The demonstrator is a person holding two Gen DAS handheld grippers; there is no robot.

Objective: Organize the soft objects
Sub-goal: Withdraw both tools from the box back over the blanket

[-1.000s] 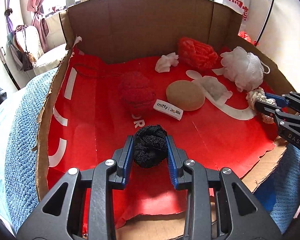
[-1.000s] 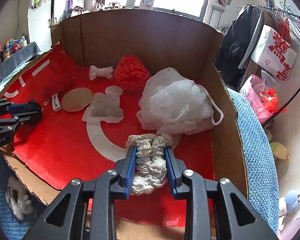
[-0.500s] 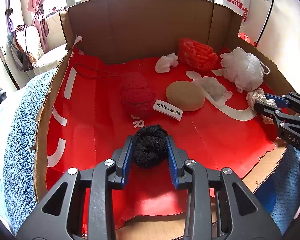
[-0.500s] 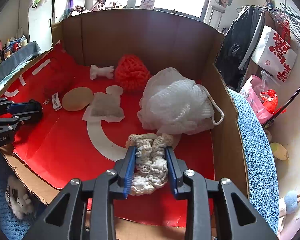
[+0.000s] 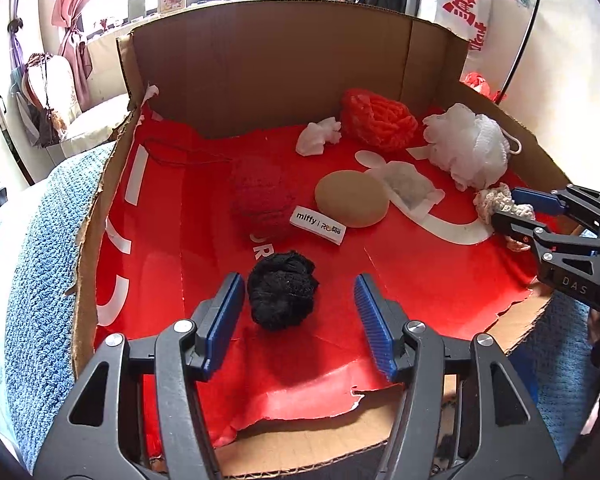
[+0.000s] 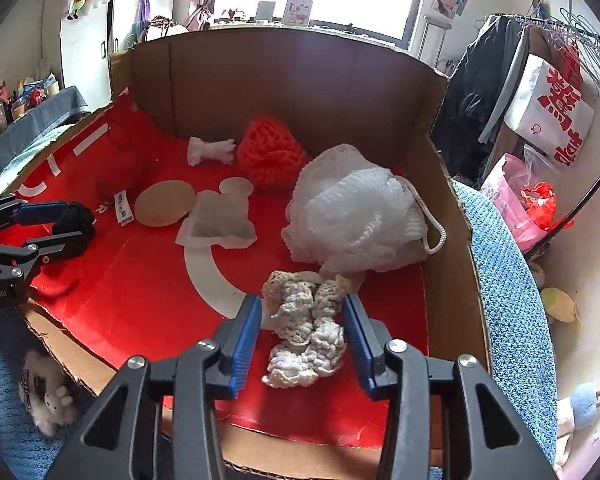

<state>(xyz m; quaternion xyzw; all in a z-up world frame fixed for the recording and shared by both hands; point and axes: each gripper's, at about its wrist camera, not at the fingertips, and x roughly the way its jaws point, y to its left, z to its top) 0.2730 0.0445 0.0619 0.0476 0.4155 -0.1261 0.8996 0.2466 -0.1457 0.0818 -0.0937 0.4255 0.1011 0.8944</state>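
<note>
A black yarn ball (image 5: 281,295) lies on the red floor of the cardboard box (image 5: 260,60). My left gripper (image 5: 299,314) is open around it, with gaps to both blue pads. A cream crocheted piece (image 6: 305,332) lies on the red floor near the box's right wall. My right gripper (image 6: 303,334) is open around it, its pads close beside it. The right gripper also shows in the left wrist view (image 5: 518,214), and the left gripper in the right wrist view (image 6: 56,224).
In the box lie a dark red yarn ball (image 5: 260,196), a tan round sponge (image 5: 351,204), a white pouch (image 5: 410,190), a white mesh pouf (image 6: 352,212), an orange yarn ball (image 6: 270,156) and a white crumpled scrap (image 6: 211,150). Blue knit cover (image 5: 40,248) surrounds the box.
Both grippers opened. The left let go of the black yarn ball and the right let go of the cream crocheted piece; both now rest on the box floor.
</note>
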